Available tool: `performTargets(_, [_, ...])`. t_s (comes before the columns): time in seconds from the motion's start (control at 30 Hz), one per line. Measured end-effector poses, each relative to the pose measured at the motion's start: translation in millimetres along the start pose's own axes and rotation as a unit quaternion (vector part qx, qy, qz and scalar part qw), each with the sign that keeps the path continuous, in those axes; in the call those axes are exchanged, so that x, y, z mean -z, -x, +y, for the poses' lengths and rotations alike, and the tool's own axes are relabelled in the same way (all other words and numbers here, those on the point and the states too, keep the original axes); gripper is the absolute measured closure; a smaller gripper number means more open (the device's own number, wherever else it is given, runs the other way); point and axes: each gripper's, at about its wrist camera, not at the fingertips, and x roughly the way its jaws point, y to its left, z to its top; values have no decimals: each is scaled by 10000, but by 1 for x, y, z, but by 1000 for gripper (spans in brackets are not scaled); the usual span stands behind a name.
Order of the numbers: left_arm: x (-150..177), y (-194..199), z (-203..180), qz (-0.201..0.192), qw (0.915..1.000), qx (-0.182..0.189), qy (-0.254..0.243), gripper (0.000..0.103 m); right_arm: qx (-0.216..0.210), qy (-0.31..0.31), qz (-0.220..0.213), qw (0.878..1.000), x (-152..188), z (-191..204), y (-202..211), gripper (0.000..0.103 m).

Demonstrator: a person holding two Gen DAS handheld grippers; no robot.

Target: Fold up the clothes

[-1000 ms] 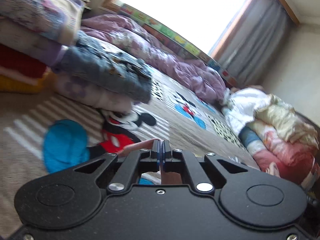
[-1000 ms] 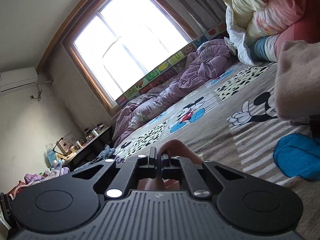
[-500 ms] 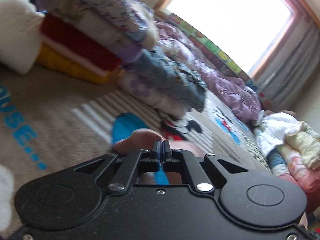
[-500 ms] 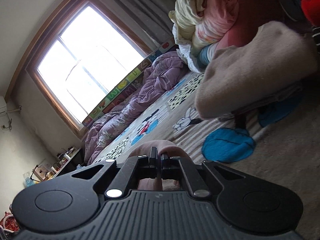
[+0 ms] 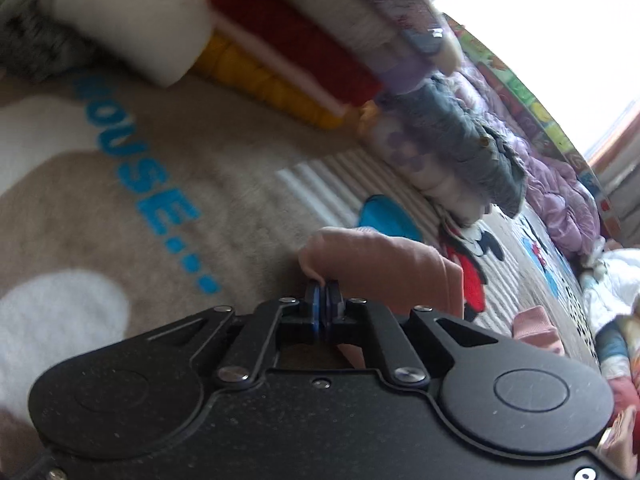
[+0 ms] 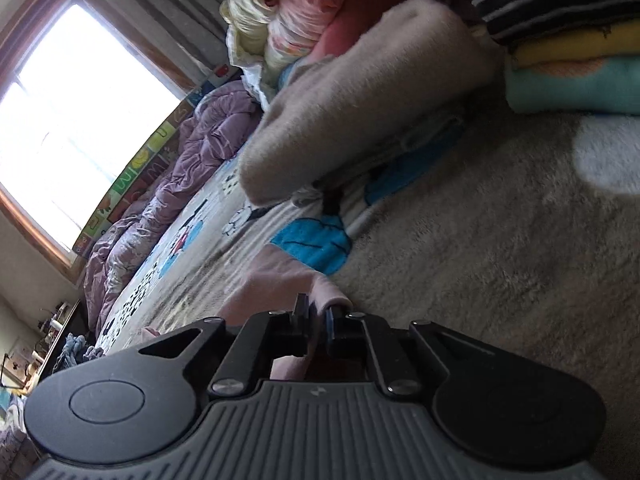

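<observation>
A pink garment hangs folded over in front of my left gripper, whose jaws are shut on its edge, low over the beige Mickey Mouse blanket. A pink cuff lies to the right. In the right wrist view my right gripper has its jaws a little apart with the same pink garment between them, close to the blanket.
A stack of folded clothes stands at the far left, with a white pillow. A beige folded blanket and folded pile lie on the right. A purple quilt lies under the window.
Both grippers have swung down and toward the near end of the blanket with the pink garment. The right jaws have parted slightly. The left stays shut.
</observation>
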Motion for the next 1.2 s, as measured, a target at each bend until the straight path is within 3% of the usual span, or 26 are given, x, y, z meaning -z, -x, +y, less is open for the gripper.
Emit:
performTargets(0.07, [0, 10, -3, -120, 9999, -65, -72, 79, -79, 10, -79, 9999, 0, 2, 8, 85])
performTargets(0.1, [1, 16, -4, -194, 9997, -59, -134, 64, -121, 10, -100, 9999, 1, 3, 12, 80])
performTargets(0.13, [1, 22, -6, -246, 9996, -35, -153, 59, -170, -18, -115, 9998, 3, 3, 17, 71])
performTargets(0.23, [5, 37, -10, -277, 9994, 100, -169, 57, -188, -62, -255, 9995, 9, 4, 36, 50])
performTargets(0.33, [13, 51, -17, -210, 9992, 250, -243, 57, -283, -104, -326, 9990, 14, 5, 55, 49])
performTargets(0.47, [32, 64, -30, 90, 9978, 555, -341, 56, -528, -56, -99, 9985, 31, 11, 72, 49])
performTargets(0.67, [71, 74, -58, 677, 9908, 1008, -603, 55, -1070, 196, 746, 9913, 81, 43, 82, 49])
performTargets(0.83, [102, 74, -73, 1271, 9803, 1394, -582, 55, -1502, 27, 1563, 9762, 119, 66, 82, 49])
performTargets(0.97, [126, 68, -76, 1666, 9724, 1567, -454, 55, -1586, -269, 1910, 9683, 133, 74, 72, 49])
performTargets(1.2, [145, 57, -75, 1890, 9657, 1779, -53, 55, -1440, -1002, 1879, 9664, 135, 67, 58, 51])
